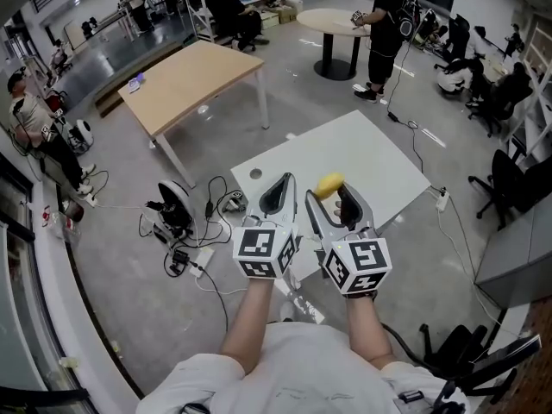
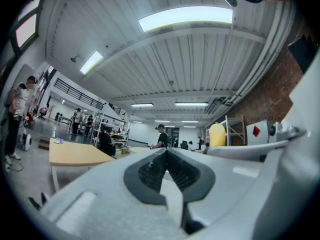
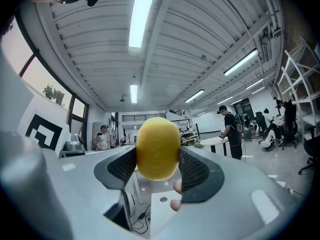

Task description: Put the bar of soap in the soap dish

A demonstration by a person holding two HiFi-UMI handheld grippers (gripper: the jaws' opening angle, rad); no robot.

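Centrally in the head view, two grippers are held up side by side above the near corner of a white table (image 1: 371, 158).

(a) The right gripper (image 1: 330, 195) has its jaws closed part-way onto the bar of soap (image 1: 329, 185), a rounded yellow bar. In the right gripper view the bar (image 3: 158, 148) sits between the ribbed dark pads (image 3: 197, 171). It is pinched across its narrower width, and its upper part stands clear above them.

(b) The left gripper (image 1: 282, 193) has its jaws brought fully together. The left gripper view shows nothing between them.

(c) The soap dish appears in none of the views, so its place relative to the bar cannot be stated.

Handling, as judged from shape and surface: the bar is probably light and rigid. Its smooth, curved skin is likely to be slippery, and a rounded bar tends to squirt out of a pinch applied off-centre. The present hold, across the middle of the bar on opposite flanks, looks the soundest. Moderate pressure should suffice, since hard clamping could dent the soap. The bar is best released low over the dish, because a dropped bar may skid or chip.
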